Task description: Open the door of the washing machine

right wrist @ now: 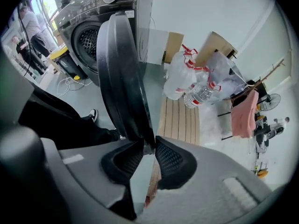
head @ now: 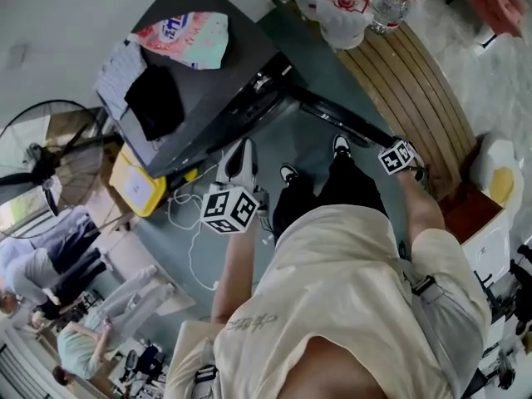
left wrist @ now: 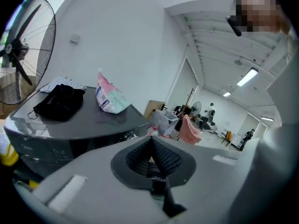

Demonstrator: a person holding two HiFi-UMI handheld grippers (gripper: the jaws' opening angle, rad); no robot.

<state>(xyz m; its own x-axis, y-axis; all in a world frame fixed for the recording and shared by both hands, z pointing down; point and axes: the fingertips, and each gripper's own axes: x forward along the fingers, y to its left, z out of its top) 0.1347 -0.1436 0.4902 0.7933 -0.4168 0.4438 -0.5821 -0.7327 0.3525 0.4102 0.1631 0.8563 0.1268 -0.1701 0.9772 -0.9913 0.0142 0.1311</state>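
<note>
A dark grey washing machine (head: 208, 73) stands ahead of me, and its round door (right wrist: 119, 69) is swung out, leaving the drum opening (right wrist: 88, 41) uncovered. In the head view the door (head: 332, 115) runs edge-on toward my right hand. My right gripper (right wrist: 145, 146) is shut on the door's outer edge, with a pad on each side of the rim; its marker cube (head: 397, 156) shows near the door's end. My left gripper (left wrist: 150, 148) is shut with nothing between its pads. It hangs in front of the machine (left wrist: 70, 125), apart from it, and shows as the left gripper (head: 240, 152) in the head view.
A detergent bag (head: 187, 38) and a black cloth (head: 154, 98) lie on the machine's top. Water bottles (head: 349, 2) stand on a slatted wooden platform (head: 416, 90) to the right. A yellow bin (head: 137, 181), a fan (head: 41, 152) and a floor cable (head: 187, 223) are at the left.
</note>
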